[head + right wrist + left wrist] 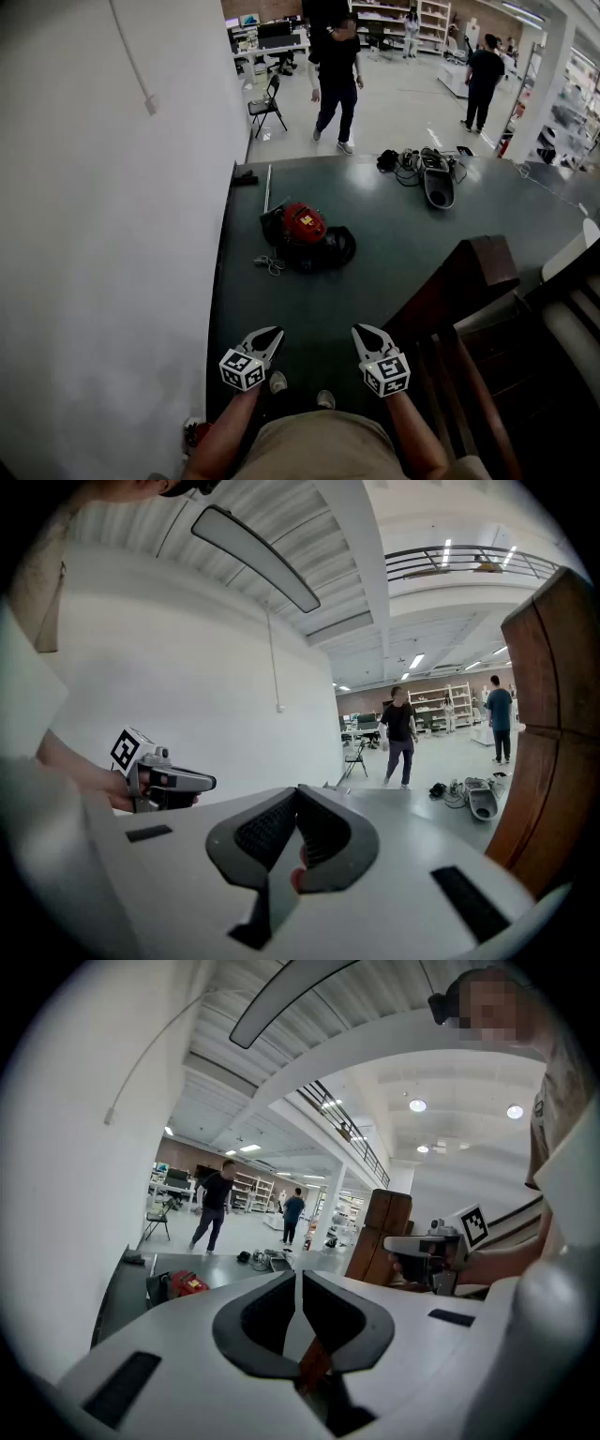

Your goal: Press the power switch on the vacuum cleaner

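Red canister vacuum cleaner [305, 228] on the dark green floor [394, 216], close to the white wall [103, 234]. In head view it's well ahead of both grippers, nothing touching it. A loose cord [269, 264] lies just beside it on its left, and a metal wand [267, 187] lies on the floor behind it. Left gripper [274, 334] and right gripper [361, 332] are held low and side by side, tips pointing forward toward the vacuum. A wooden stair post [480, 267] is at right. A grey floor-head unit with cables [437, 178] sits further back on the right. A person in dark clothes [335, 70] walks in the far aisle near a folding chair [267, 103].

Left gripper view: jaws [297, 1277] pressed together, nothing between them. The vacuum [187, 1283] shows small, low left, far from the tips. The right gripper [441, 1246] is visible off to the right, in front of the wooden post [380, 1237].

Right gripper view: jaws [297, 791] also closed tip to tip, empty. The left gripper [164, 782] is visible at left against the wall. The grey unit [480, 799] is on the floor at right, and the walking person [400, 733] is beyond it. Can't see the vacuum in this view.
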Tool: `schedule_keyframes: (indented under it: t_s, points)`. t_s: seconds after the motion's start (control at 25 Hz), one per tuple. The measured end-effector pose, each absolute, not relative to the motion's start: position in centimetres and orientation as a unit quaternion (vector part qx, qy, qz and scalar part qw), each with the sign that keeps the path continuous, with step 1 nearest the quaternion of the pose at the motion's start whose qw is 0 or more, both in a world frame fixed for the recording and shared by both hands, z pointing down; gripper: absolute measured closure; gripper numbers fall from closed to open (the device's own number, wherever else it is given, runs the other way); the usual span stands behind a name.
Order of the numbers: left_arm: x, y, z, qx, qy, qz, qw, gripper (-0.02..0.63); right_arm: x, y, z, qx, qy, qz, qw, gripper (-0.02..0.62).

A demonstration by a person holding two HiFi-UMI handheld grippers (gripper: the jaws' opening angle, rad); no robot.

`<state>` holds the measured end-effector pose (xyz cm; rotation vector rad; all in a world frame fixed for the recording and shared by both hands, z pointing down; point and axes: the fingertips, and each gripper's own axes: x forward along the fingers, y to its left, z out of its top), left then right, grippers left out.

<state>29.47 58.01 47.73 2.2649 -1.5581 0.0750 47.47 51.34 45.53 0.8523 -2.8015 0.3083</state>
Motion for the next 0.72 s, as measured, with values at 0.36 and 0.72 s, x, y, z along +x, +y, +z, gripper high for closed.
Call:
schedule_keyframes:
  t_s: [0.36,0.72]
  points:
    - [30.7,58.6,47.3,0.814,-0.549,0.033,0.186,0.594,49.0,52.4,45.2,0.300,-0.944,0.106,0.087,0.583]
    - [31.4,59.5,47.3,0.817,-0.545,0.041,0.185,0.594,49.6,53.8,43.6,0.288,-0.945,0.151,0.032,0.581]
